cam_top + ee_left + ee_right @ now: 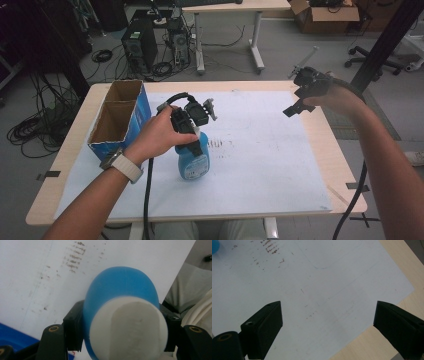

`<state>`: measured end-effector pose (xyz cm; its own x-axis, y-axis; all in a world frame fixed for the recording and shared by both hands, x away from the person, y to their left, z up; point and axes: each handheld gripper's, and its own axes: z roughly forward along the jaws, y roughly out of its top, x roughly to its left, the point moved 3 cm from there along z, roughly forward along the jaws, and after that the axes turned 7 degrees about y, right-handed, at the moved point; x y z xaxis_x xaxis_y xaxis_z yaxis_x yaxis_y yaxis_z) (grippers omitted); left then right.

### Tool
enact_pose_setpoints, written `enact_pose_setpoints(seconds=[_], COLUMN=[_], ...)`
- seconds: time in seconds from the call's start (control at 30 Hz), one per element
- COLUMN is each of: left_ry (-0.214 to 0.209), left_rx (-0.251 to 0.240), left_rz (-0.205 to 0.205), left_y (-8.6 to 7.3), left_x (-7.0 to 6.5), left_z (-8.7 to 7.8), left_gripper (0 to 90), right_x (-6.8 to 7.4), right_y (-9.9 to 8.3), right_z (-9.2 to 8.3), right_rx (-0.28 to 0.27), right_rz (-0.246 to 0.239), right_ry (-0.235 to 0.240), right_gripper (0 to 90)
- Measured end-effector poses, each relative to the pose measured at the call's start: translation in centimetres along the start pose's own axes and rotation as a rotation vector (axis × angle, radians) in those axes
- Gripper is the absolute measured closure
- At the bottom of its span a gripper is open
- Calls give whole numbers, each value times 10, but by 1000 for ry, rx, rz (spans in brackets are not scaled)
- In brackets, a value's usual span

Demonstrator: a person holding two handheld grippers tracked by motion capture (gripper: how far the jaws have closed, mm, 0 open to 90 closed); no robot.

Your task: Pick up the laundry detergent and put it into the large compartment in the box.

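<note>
A blue bottle (193, 164) with a white cap (127, 327) stands upright over the white sheet, left of the table's middle. My left gripper (193, 138) comes down on it from above, and its pads (73, 332) press on the bottle's upper part (120, 290) from both sides. I cannot tell whether the bottle's base touches the sheet. My right gripper (299, 106) hovers above the right side of the sheet, near the table's far edge. Its jaws (327, 320) stand wide apart with nothing between them.
An open blue cardboard box (120, 117) with two compartments stands at the table's far left. A white sheet (260, 150) covers most of the wooden table (345, 165) and has brown smudges (218, 143) near the bottle. Computers and cables lie on the floor beyond.
</note>
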<state>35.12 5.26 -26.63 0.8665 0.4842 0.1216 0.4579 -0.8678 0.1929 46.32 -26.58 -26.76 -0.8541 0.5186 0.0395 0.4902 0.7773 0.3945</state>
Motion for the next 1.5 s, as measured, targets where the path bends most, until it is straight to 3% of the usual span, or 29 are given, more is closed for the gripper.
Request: enact_pose_setpoints(seconds=[0.13,0.17,0.23,0.27,0.33,0.4,0.43,0.47,0.5,0.53,0.6,0.7,0.73,0.77,0.87,0.9,0.93,0.97,1.13,1.27,1.5], left_ry=[3,3,12,12,24,24,18,18,19,19,35,65,65,81,108,108,124,131,172,215,266], left_rx=[-13,-13,1,1,36,49,66,66,69,69,65,55,55,45,34,34,37,49,85,123,130], left_rz=[-60,-60,-119,-119,-153,-166,-205,-205,-254,-254,-299,-408,-408,-466,-557,-557,-606,-627,-779,-873,-970], left_y=[-1,-1,-1,-1,0,1,0,0,-1,-1,-2,-10,-10,-15,-22,-22,-26,-29,-43,-53,-74], left_x=[5,5,12,12,19,22,28,28,35,35,42,58,58,67,80,80,87,92,112,124,145], left_z=[-26,-26,-47,-47,-68,-75,-89,-89,-102,-102,-116,-144,-144,-158,-175,-175,-184,-188,-202,-201,-190], left_gripper=[371,371,371,371,371,371,371,371,371,371,371,371,371,371,371,371,371,371,371,372,373], right_x=[1,1,1,2,3,3,4,4,5,5,5,6,5,5,4,4,3,3,2,2,3], right_y=[-1,-1,-2,-2,-2,-2,-2,-2,-2,-2,-2,-3,-3,-4,-5,-5,-5,-5,-6,-4,-3], right_z=[-2,-2,-3,-3,-3,-3,-3,-3,-3,-3,-4,-5,-6,-6,-7,-7,-6,-6,-4,-1,1], right_rx=[-7,-7,-5,-5,-5,-5,-3,-3,-4,-4,-6,-9,-9,-9,-10,-10,-7,-5,-9,-5,-1], right_rz=[3,3,4,3,3,0,-1,-1,-3,-3,-4,-6,-5,-4,0,0,-1,0,3,0,-10], right_ry=[-2,-2,-3,-3,-3,0,0,0,1,1,1,0,-1,-2,-2,-2,-1,-1,3,9,16], right_gripper=[86,86,87,86,87,86,87,87,86,86,87,87,87,87,87,87,87,87,88,88,89])
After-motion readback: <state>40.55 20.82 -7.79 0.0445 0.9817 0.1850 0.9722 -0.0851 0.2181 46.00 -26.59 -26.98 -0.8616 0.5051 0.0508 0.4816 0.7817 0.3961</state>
